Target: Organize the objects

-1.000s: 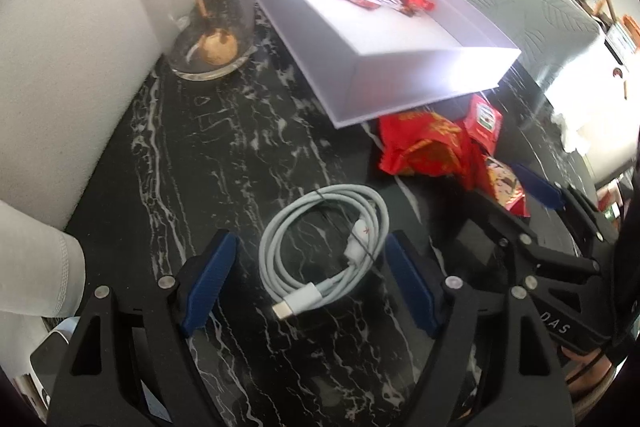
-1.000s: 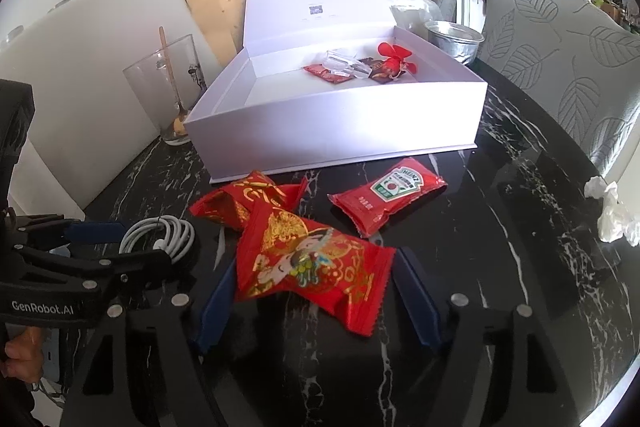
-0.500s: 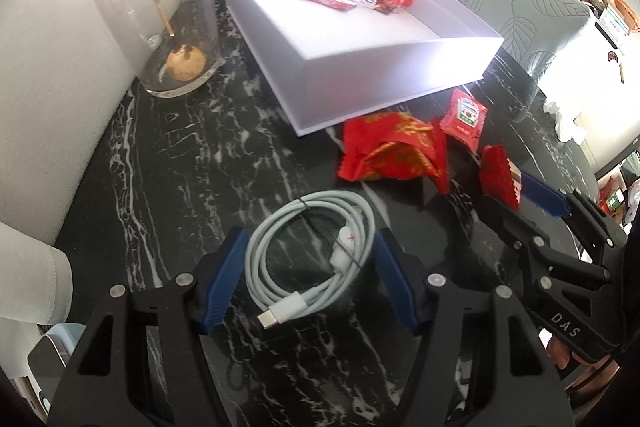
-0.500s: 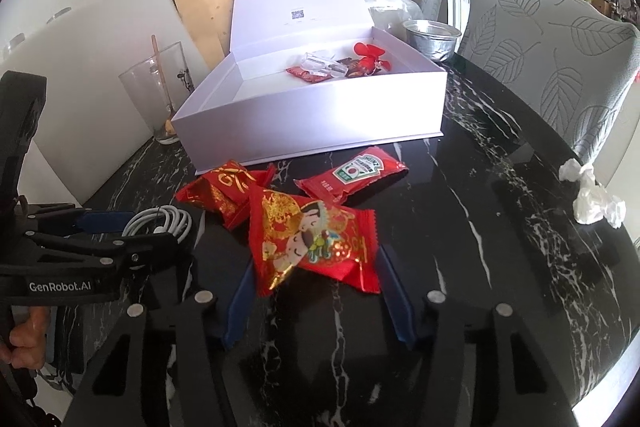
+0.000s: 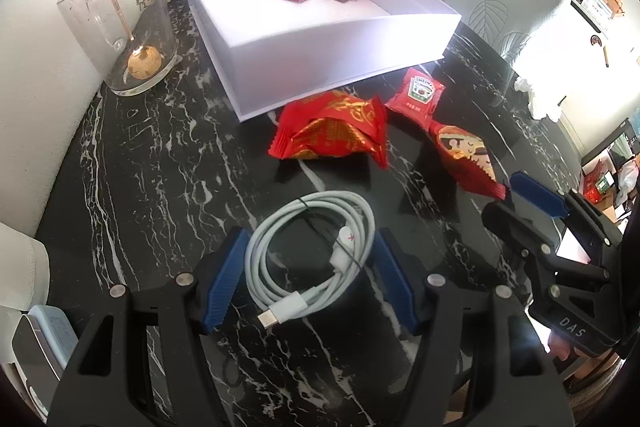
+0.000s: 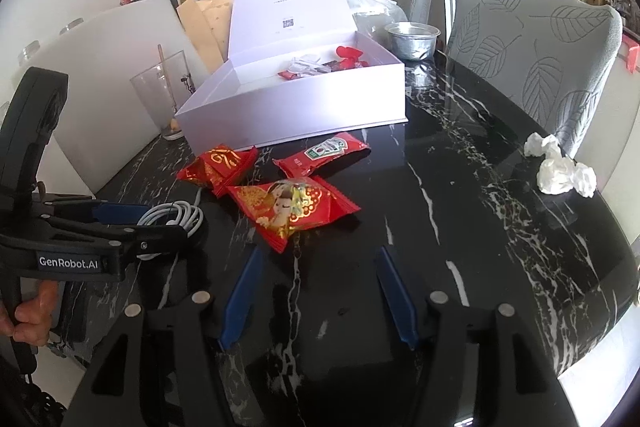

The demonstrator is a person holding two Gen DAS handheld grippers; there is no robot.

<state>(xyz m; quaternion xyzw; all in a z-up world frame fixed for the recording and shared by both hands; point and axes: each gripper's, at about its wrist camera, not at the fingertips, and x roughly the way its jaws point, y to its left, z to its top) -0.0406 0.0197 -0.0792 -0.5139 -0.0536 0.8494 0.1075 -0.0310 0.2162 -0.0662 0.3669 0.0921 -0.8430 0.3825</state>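
A coiled white cable (image 5: 320,211) sits between the blue pads of my left gripper (image 5: 310,279), which press on both of its sides. From the right wrist view, that cable (image 6: 176,215) shows beside the left gripper (image 6: 116,213). My right gripper (image 6: 319,253) has its jaws opening with nothing between them. Just ahead of it, a red packet with a cartoon figure (image 6: 292,207) lies on the black marble table. A red-gold packet (image 5: 332,131) and a ketchup sachet (image 5: 416,93) lie in front of the open white box (image 5: 340,55), which holds several small items.
A glass (image 5: 128,27) with a wooden stick stands left of the box by a white wall. Crumpled tissue (image 6: 560,167) lies near the table's right edge. A metal bowl (image 6: 412,39) and a leaf-patterned chair (image 6: 540,59) stand beyond.
The left gripper closed on the cable and drew back from the box with it. The right gripper closed on the cartoon packet, then let it go and pulled back.
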